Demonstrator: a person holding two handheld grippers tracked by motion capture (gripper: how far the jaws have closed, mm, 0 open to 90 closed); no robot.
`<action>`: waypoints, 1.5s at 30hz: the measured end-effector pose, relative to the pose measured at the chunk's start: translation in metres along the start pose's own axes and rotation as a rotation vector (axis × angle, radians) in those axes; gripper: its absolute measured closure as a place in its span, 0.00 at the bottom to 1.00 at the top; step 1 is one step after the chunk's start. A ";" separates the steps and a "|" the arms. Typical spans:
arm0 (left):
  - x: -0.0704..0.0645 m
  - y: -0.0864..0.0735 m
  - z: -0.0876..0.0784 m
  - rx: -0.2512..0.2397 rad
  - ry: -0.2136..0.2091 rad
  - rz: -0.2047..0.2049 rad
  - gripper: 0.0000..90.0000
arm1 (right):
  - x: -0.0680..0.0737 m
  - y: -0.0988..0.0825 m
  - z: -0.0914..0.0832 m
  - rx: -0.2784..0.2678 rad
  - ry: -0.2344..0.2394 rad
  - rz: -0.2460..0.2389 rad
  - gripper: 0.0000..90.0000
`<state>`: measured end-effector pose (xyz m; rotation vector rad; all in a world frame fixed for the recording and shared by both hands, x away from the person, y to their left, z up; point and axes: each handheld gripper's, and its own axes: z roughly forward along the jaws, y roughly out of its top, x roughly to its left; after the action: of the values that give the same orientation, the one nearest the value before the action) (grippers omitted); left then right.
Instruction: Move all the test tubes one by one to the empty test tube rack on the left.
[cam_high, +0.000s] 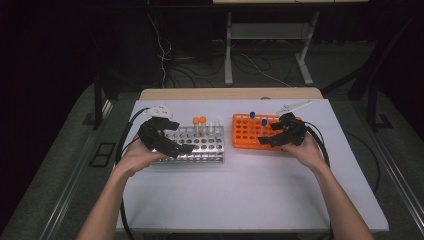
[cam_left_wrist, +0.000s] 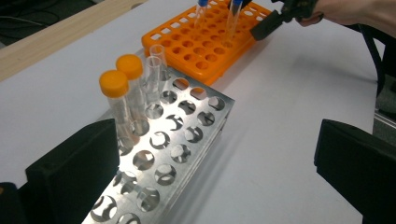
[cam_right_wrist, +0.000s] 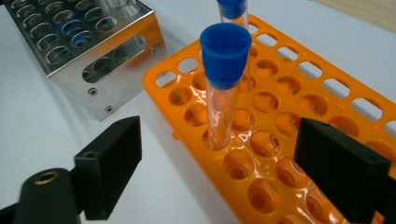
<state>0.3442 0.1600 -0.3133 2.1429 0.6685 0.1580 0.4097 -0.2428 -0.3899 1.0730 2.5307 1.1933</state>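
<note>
— White tabletop under both my hands, dark floor and cables beyond it. What's closest?

— In the right gripper view, my right gripper (cam_right_wrist: 219, 182) stands spread, nothing between its pads. Just past it, centre frame, the near blue-capped tube (cam_right_wrist: 223, 88) stands upright in the orange rack (cam_right_wrist: 327, 93), its long axis vertical, lined up with the gap between my jaws. A second blue-capped tube (cam_right_wrist: 232, 10) sits behind it at the top edge.

— And the left?

— My left gripper (cam_left_wrist: 210, 163) is spread wide too, holding nothing, over the near end of the metal rack (cam_left_wrist: 187, 140). Two orange-capped tubes (cam_left_wrist: 122, 77) stand upright at upper left of that frame, just off my left jaw.

— Which hand is nearer its tube?

— The right, I'd judge: in the high view it (cam_high: 280, 132) sits over the orange rack's right part, with the blue cap just to its left.
</note>
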 end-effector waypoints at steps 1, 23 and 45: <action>-0.001 -0.002 0.000 0.000 -0.003 -0.001 0.00 | 0.000 0.000 0.002 0.001 -0.007 -0.002 0.18; -0.005 -0.015 0.009 0.020 -0.017 0.004 0.00 | 0.003 0.004 0.020 -0.033 -0.046 -0.012 0.83; -0.009 -0.009 0.007 0.025 -0.016 0.017 0.01 | 0.011 0.019 -0.019 -0.060 -0.059 -0.034 0.84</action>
<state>0.3352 0.1545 -0.3234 2.1720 0.6458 0.1428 0.4045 -0.2390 -0.3616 1.0323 2.4432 1.2022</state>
